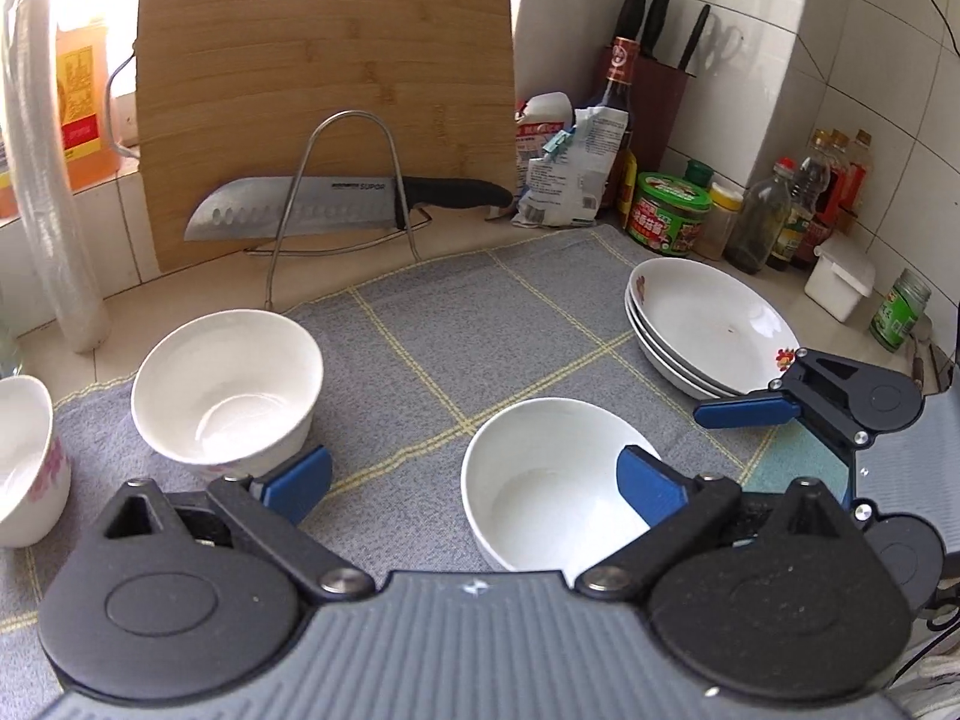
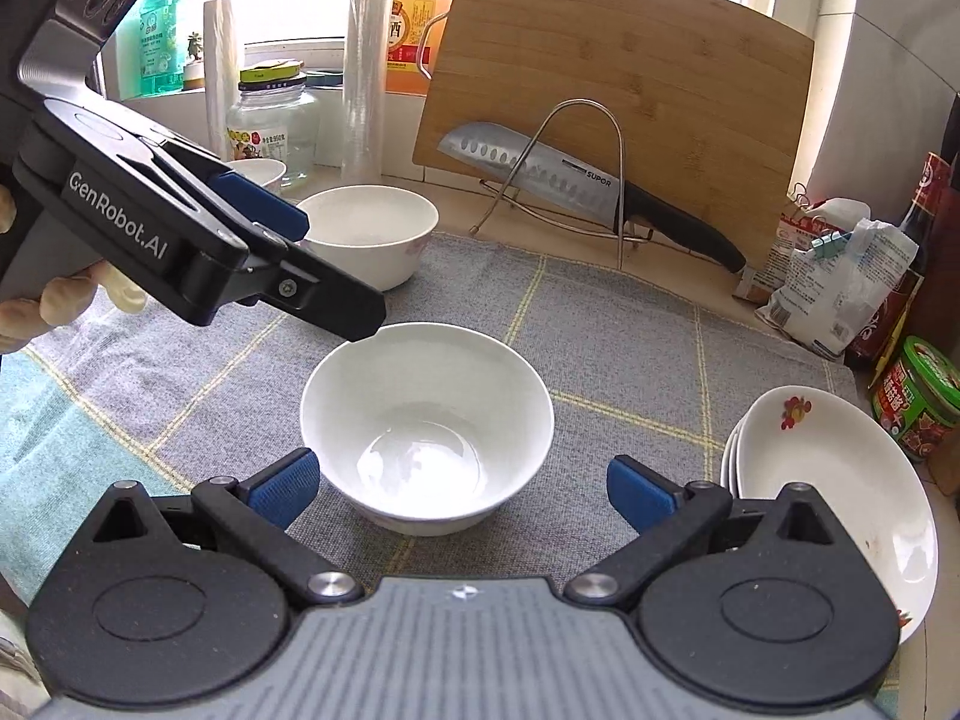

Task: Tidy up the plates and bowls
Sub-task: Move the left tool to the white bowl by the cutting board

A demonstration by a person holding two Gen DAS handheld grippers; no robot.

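Hovering wide open, the right claw (image 2: 462, 489) frames an upright white bowl (image 2: 426, 426) on the grey checked cloth (image 2: 630, 348), pads clear of it. The left claw (image 1: 474, 483) gapes too, empty. Beyond sit a second bowl (image 2: 372, 228), stacked plates (image 2: 840, 480), and a knife (image 2: 588, 192) against the cutting board (image 2: 618, 60).

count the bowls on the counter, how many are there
3: centre bowl on the grey cloth, second bowl behind it, third bowl at the cloth's left edge. More may be out of view.
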